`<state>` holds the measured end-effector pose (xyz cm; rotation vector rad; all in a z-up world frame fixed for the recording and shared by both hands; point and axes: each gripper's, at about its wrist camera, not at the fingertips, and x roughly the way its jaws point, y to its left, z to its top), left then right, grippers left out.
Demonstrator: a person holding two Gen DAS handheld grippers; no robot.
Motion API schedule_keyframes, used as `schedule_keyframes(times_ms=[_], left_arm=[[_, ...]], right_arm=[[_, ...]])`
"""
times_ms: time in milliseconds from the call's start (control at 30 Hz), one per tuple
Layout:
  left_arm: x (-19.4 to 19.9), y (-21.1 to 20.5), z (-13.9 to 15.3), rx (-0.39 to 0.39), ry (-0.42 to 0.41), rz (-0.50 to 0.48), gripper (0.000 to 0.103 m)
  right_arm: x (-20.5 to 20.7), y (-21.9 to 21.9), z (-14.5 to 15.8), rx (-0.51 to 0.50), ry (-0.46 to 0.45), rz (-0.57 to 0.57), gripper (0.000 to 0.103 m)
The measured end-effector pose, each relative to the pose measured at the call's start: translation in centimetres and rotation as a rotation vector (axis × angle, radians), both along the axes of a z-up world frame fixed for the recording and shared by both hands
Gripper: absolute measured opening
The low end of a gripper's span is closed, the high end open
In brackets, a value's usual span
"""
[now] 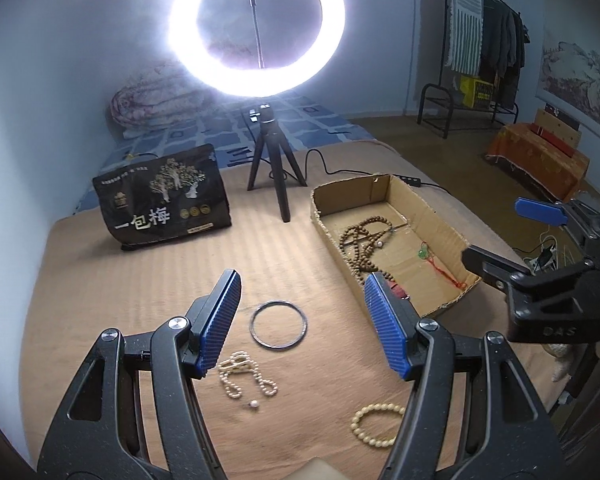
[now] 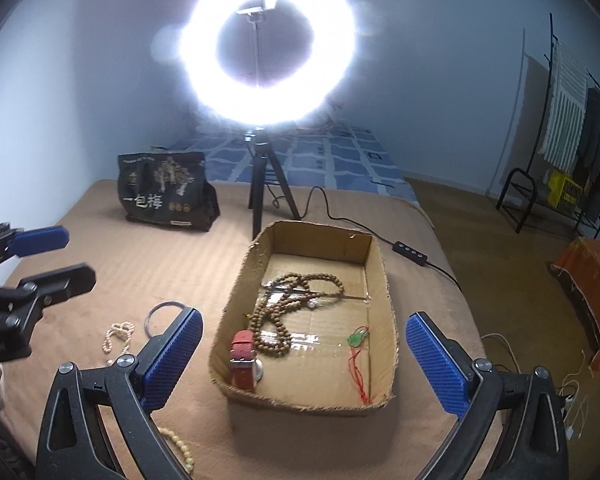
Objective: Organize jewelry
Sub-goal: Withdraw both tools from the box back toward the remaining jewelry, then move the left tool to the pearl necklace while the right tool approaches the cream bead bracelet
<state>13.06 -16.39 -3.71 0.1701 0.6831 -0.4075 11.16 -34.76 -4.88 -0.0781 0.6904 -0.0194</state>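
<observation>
Bangle (image 1: 279, 324) left of box (image 1: 440, 216); beads (image 1: 364, 240) inside.

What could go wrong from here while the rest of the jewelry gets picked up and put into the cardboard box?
1. The pearl necklace lies in loose loops; pinched at one spot, it may trail and snag the metal bangle just beyond it.
2. The cardboard box already holds a wooden bead strand and a red-strapped watch; anything dropped on top could tangle.
3. The ring light's cable runs close behind the box, so a far reach might catch it.
</observation>
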Motion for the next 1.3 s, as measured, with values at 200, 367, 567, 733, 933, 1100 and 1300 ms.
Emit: schedule_keyframes(times_ms=[200, 367, 567, 733, 933, 1100, 1300], left_arm=[[0.3, 2.0, -0.6, 0.027, 0.009, 0.015, 0.066], [1.4, 4.8, -1.3, 0.028, 0.038, 0.046, 0.066], [3.4, 8.8, -3.0, 0.004, 0.105, 0.123, 0.066], [4.8, 10.3, -5.3, -0.002, 0.182, 0.151, 0.066], [5.7, 9.7, -8.2, 0.009, 0.262, 0.118, 0.066], [6.3, 9.0, -10.8, 0.026, 0.34, 0.096, 0.063], [6.9, 8.7, -13.1, 0.054, 0.398, 0.091, 0.058]], right_arm=[[-1.8, 1.7, -0.2, 0.01, 0.007, 0.042, 0.103], [-3.4, 3.5, -0.9, 0.004, 0.021, 0.092, 0.103], [-4.9, 5.6, -2.8, -0.001, 0.061, 0.158, 0.103], [-5.3, 6.8, -5.2, -0.013, 0.123, 0.195, 0.103], [-5.8, 8.0, -8.2, -0.01, 0.21, 0.244, 0.103], [-5.8, 8.6, -10.4, 0.012, 0.288, 0.278, 0.102], [-5.7, 9.0, -12.5, 0.015, 0.351, 0.304, 0.1]])
